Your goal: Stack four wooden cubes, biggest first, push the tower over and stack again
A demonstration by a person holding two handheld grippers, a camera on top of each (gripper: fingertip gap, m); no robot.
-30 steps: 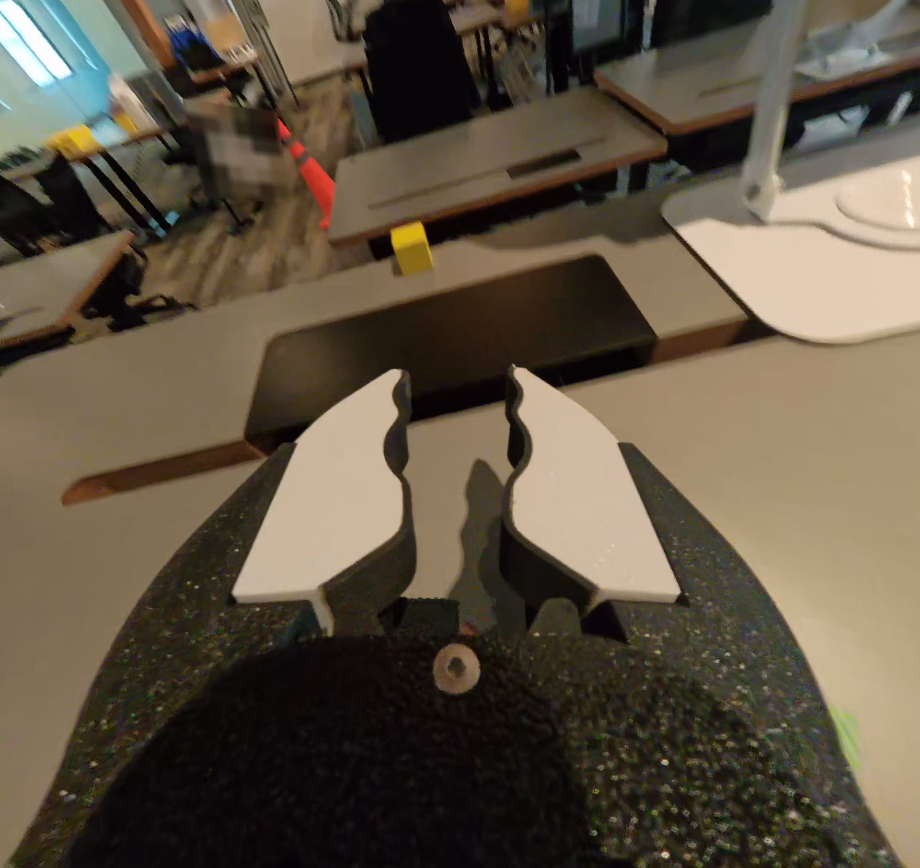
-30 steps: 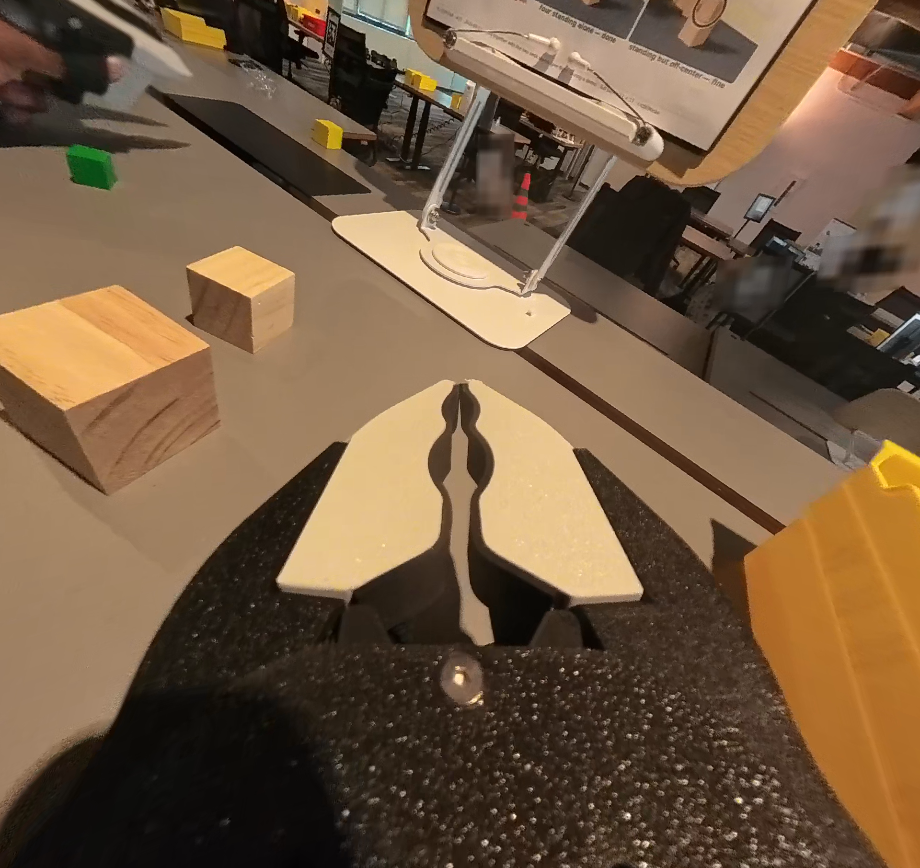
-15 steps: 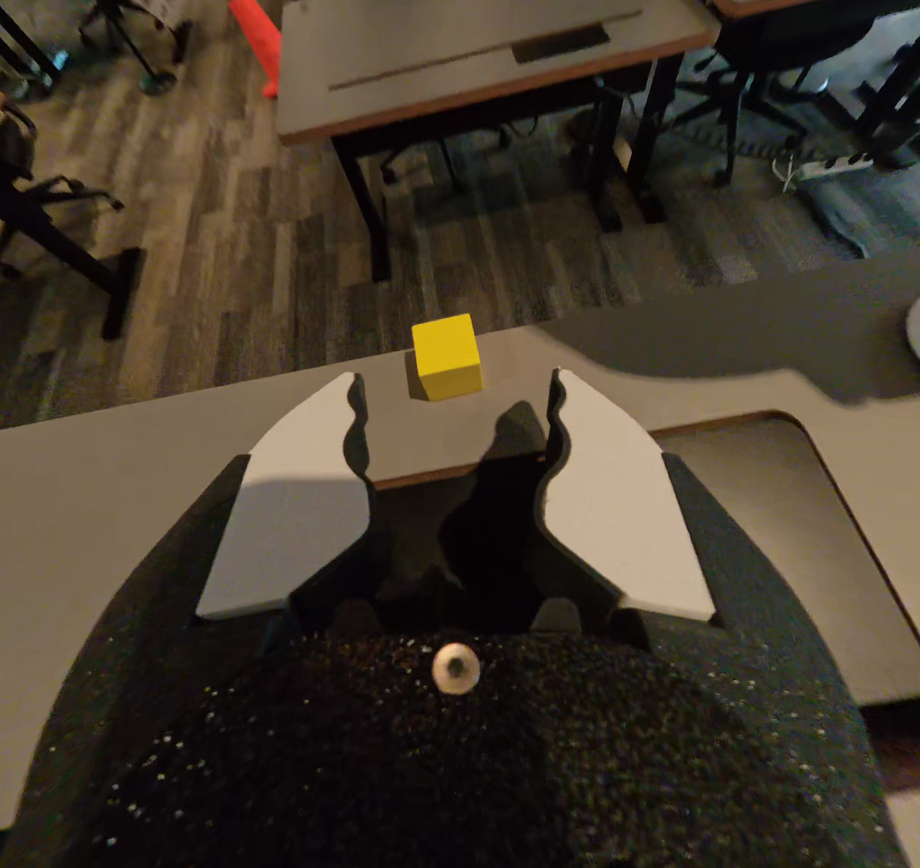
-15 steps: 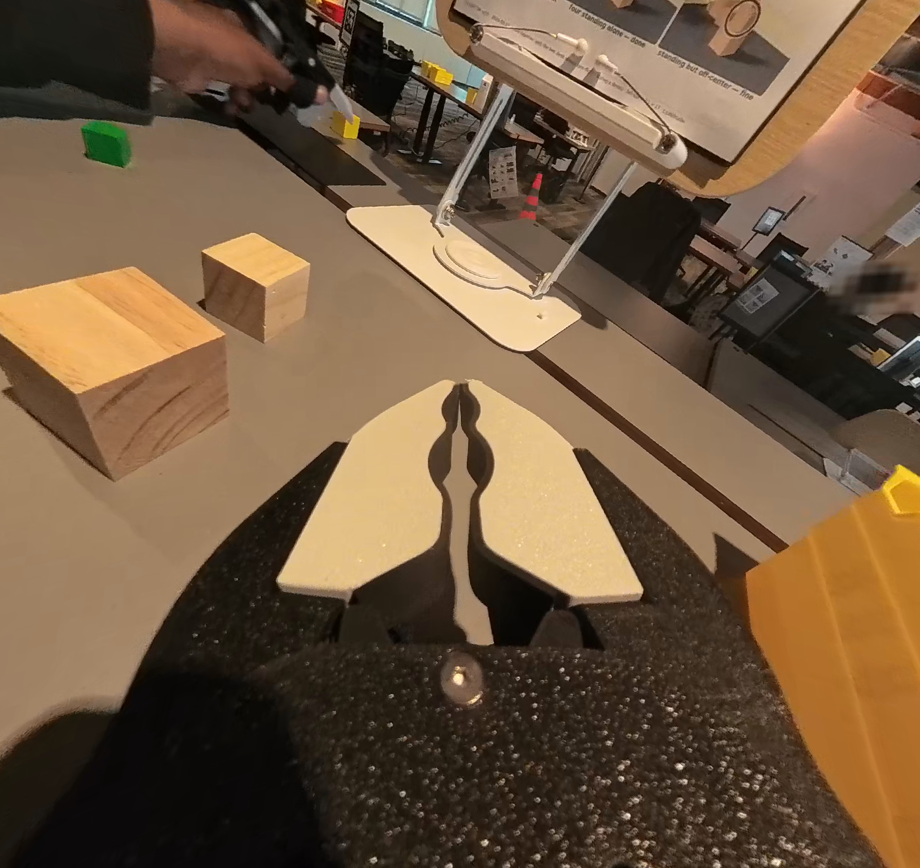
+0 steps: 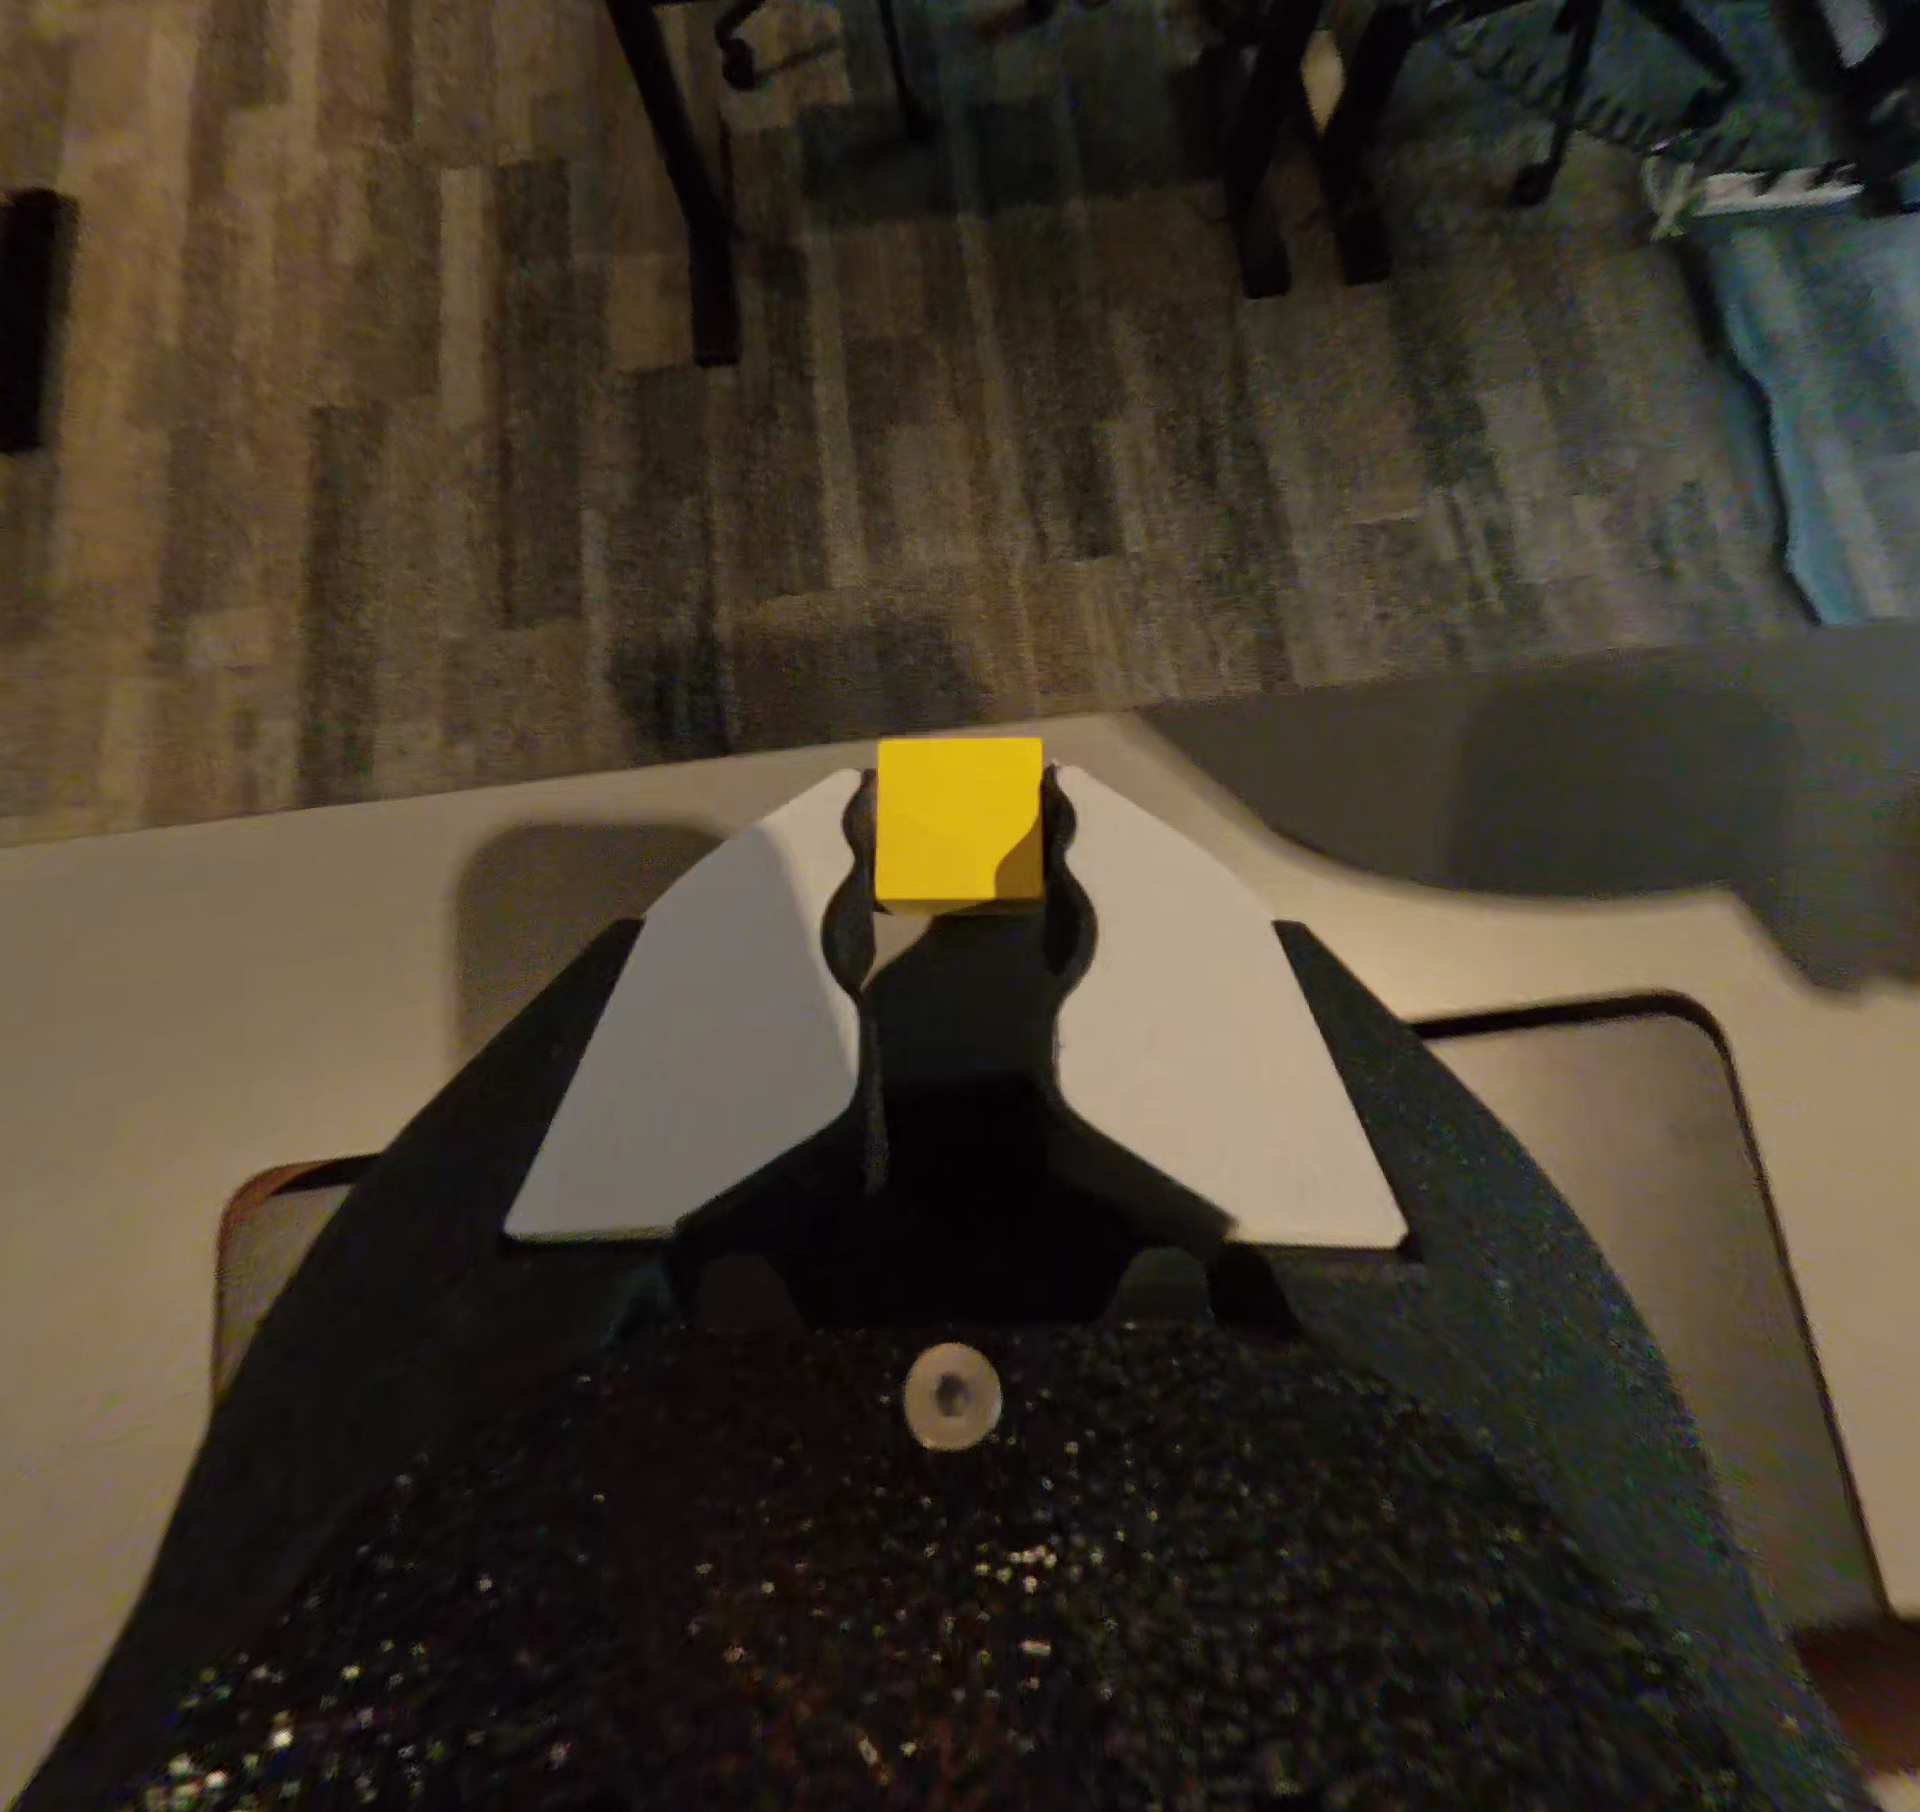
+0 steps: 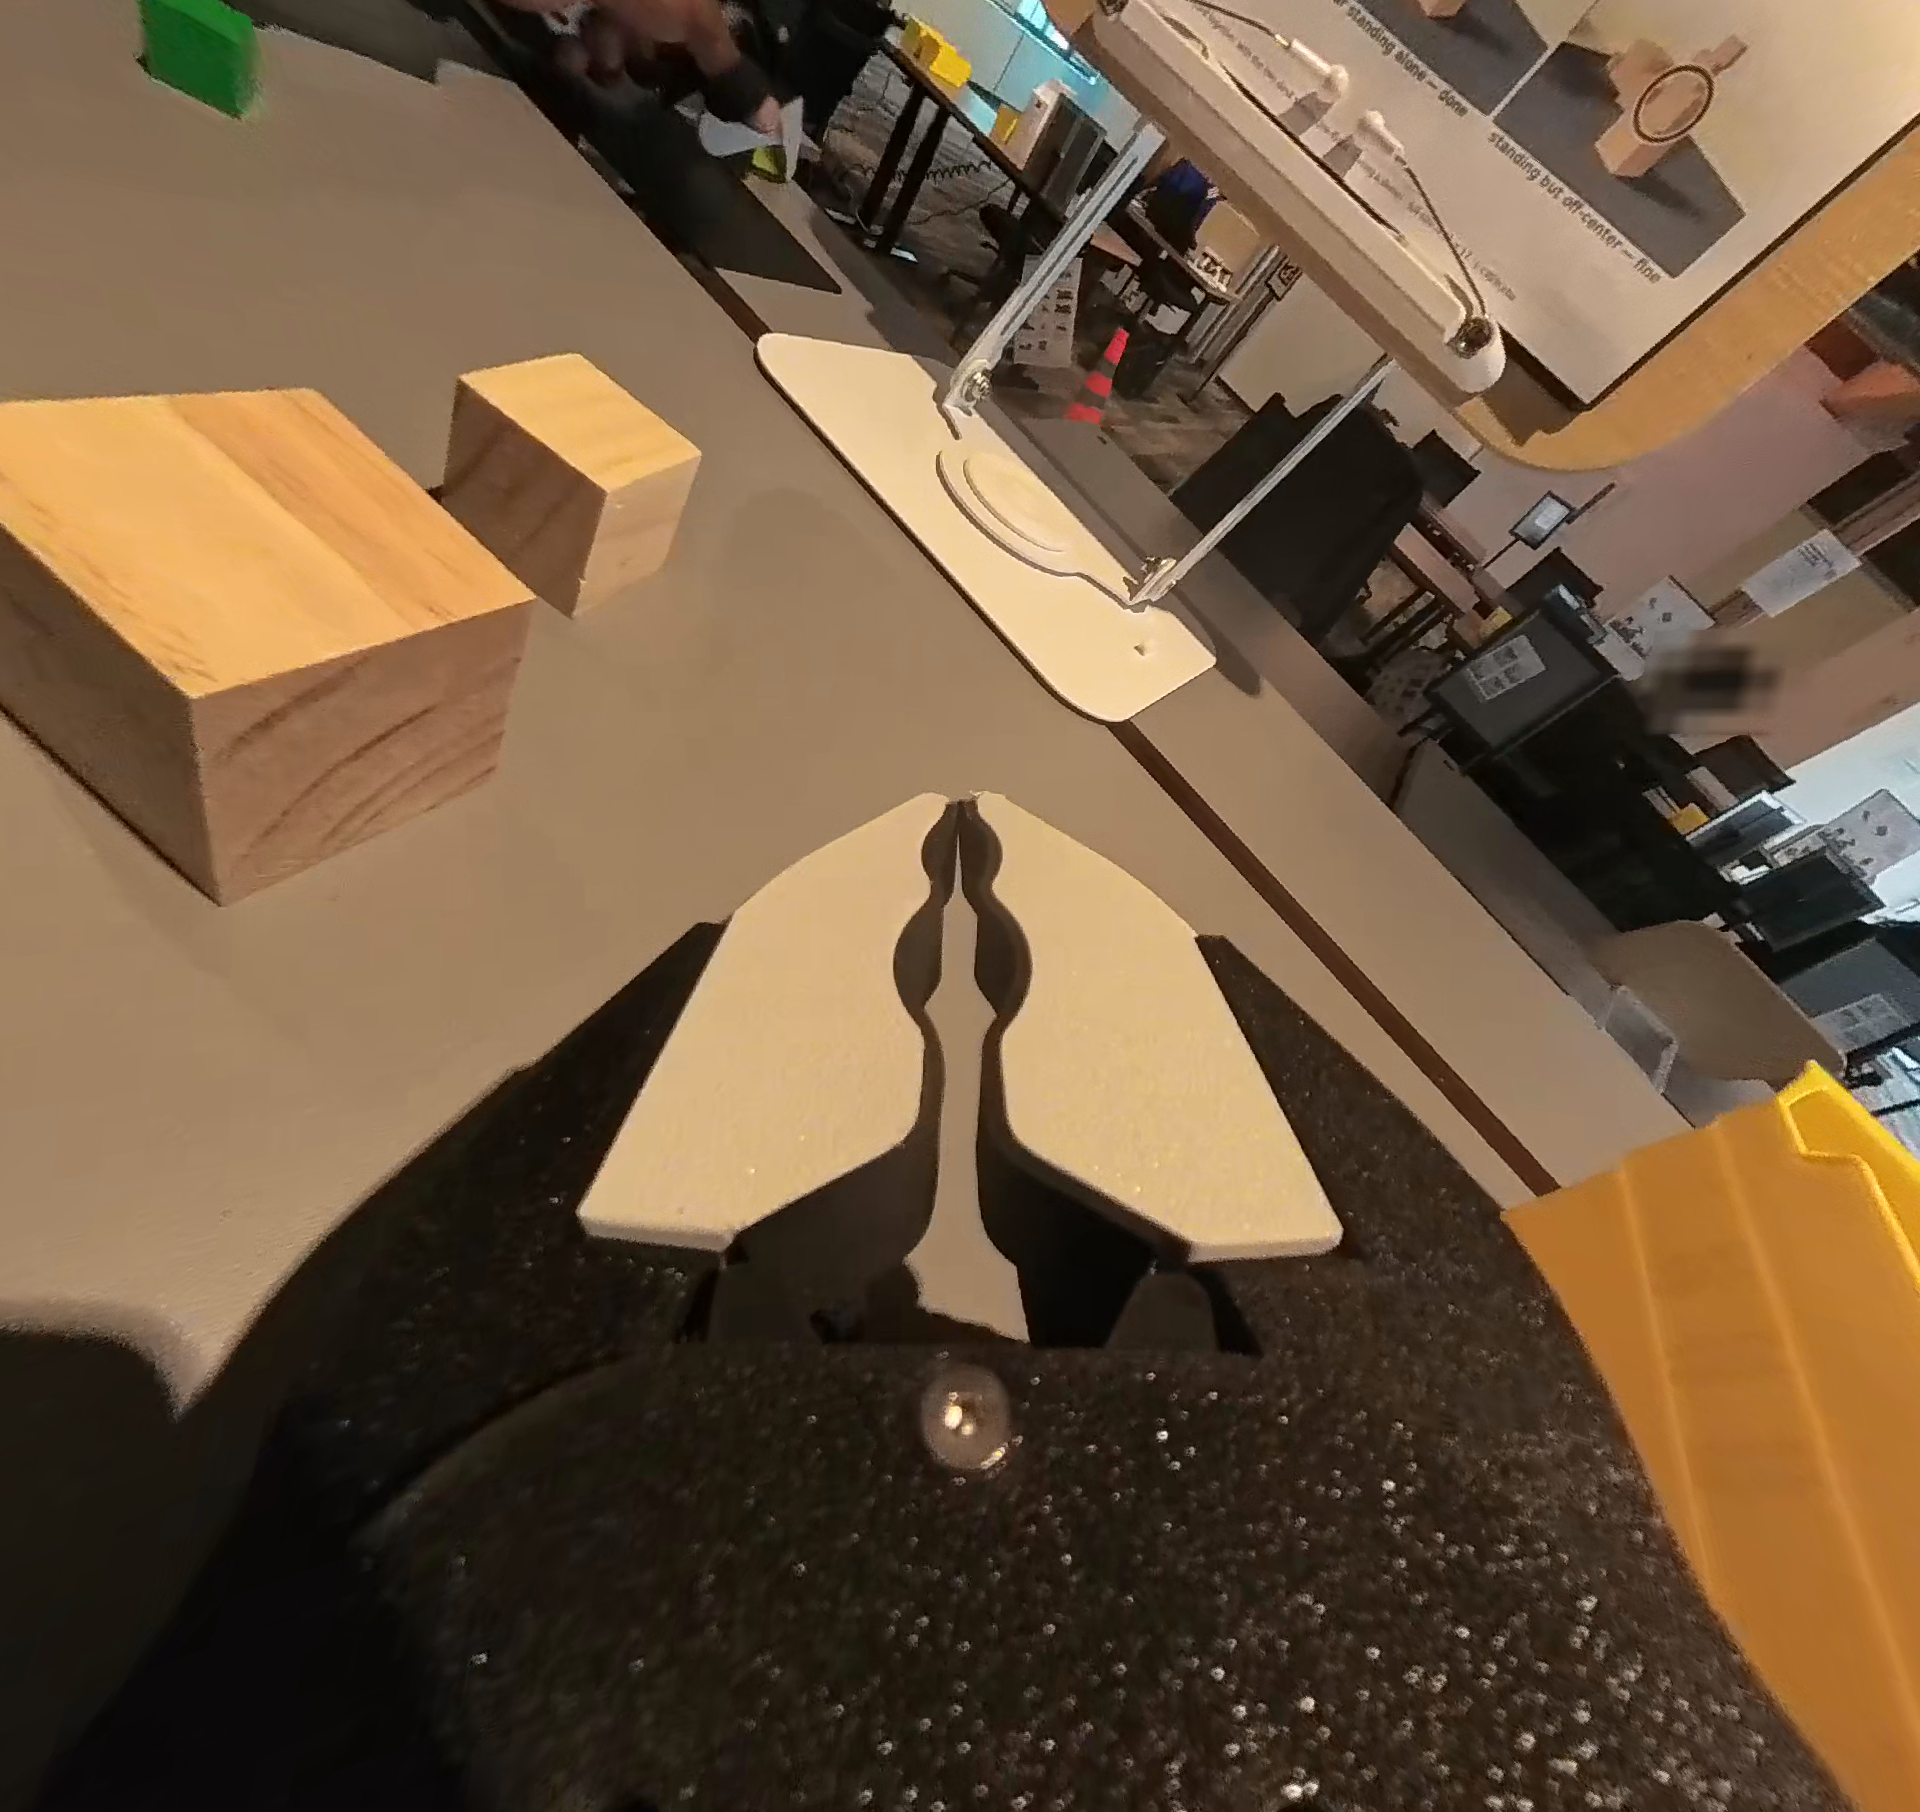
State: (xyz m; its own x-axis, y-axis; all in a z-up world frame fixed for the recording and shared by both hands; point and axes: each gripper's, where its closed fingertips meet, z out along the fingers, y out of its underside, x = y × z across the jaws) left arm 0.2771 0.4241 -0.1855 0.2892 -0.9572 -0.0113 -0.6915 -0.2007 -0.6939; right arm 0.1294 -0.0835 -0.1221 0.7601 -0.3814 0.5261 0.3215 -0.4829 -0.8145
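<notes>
A small yellow cube (image 5: 956,817) sits at the far edge of the grey table (image 5: 260,983). My left gripper (image 5: 956,775) is shut on it, a fingertip against each side. In the right wrist view, a large wooden cube (image 6: 239,609) stands at the left with a smaller wooden cube (image 6: 571,474) just behind it. A small green cube (image 6: 197,43) lies farther back. My right gripper (image 6: 961,804) is shut and empty, above the table to the right of the wooden cubes. The left gripper (image 6: 748,131) shows far off, held by a hand.
A white lamp base (image 6: 987,515) with a slanted arm stands beyond the right gripper. A yellow bin (image 6: 1766,1347) is close at the right. A dark inset panel (image 5: 1610,1191) lies under the left gripper. The floor drops off just past the yellow cube. One gripper's finger ends stand about 55 cm off the other's. The large wooden cube (image 6: 239,609) is about 10 cm from my right fingertips and 50 cm from my left.
My left gripper has moved forward to the table's far edge, tilted down, and closed its fingers on the yellow cube. My right gripper has stayed shut and tilted a little.
</notes>
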